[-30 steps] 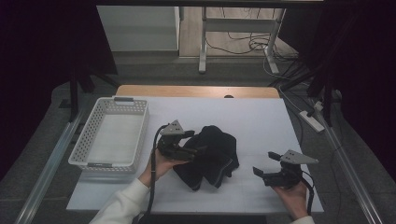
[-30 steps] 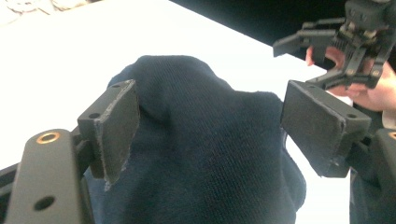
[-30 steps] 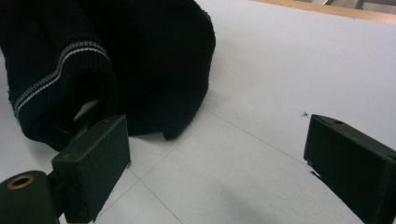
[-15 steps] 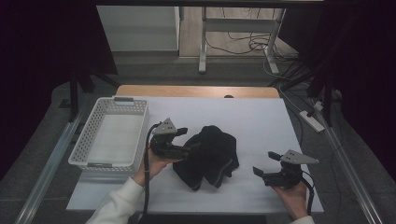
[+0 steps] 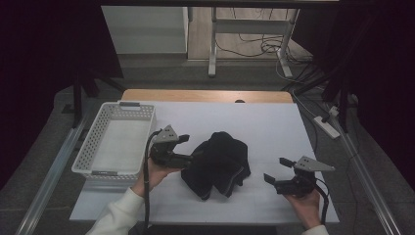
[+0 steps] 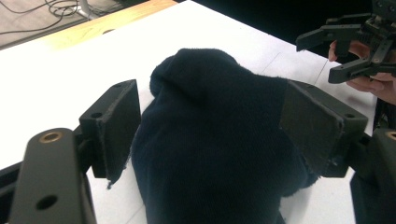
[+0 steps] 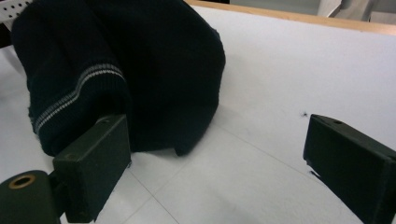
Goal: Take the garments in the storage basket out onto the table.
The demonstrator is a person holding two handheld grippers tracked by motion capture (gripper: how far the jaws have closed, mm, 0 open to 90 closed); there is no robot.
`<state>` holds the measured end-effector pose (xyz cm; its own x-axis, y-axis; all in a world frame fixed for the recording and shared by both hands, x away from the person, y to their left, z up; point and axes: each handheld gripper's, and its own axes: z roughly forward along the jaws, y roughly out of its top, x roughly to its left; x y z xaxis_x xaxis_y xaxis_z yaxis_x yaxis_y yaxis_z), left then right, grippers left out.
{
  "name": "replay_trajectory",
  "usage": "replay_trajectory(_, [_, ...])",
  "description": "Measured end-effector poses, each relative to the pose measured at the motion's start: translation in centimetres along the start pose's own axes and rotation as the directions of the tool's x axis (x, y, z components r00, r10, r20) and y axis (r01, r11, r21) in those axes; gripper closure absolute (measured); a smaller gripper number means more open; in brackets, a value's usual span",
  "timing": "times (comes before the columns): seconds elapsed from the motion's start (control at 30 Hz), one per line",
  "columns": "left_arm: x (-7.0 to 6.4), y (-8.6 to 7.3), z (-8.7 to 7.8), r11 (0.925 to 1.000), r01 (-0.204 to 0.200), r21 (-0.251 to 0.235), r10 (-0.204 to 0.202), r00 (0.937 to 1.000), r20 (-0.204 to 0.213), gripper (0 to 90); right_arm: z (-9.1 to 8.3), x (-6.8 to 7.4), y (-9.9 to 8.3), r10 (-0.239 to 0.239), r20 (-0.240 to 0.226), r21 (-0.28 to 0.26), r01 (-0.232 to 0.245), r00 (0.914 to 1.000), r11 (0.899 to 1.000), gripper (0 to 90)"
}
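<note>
Sweater (image 5: pixel 218 162) between spread left-gripper (image 5: pixel 193 148) jaws

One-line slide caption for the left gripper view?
Left claw open, jaws on either side of a dark knitted garment on the white table.

Both grippers black: left gripper (image 5: pixel 192 148) and right gripper (image 5: pixel 277 170) carry grey three-cornered plates, black cables; brass-ringed holes; white sleeves (image 5: pixel 119 215).

No readable text, label or number anywhere.
</note>
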<state>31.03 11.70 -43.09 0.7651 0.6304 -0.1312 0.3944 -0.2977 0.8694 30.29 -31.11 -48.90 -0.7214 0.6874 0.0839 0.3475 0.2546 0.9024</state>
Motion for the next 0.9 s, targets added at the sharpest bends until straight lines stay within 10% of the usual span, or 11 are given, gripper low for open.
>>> replay_trajectory(0.9, [0.6, -3.3, -2.9, 0.9975, 0.036, 0.061, -0.032, 0.9976, -0.061, 20.0, 0.7, 1.8, 0.3, -0.042, -0.055, 0.015, 0.043, 0.9976, 0.999, 7.1])
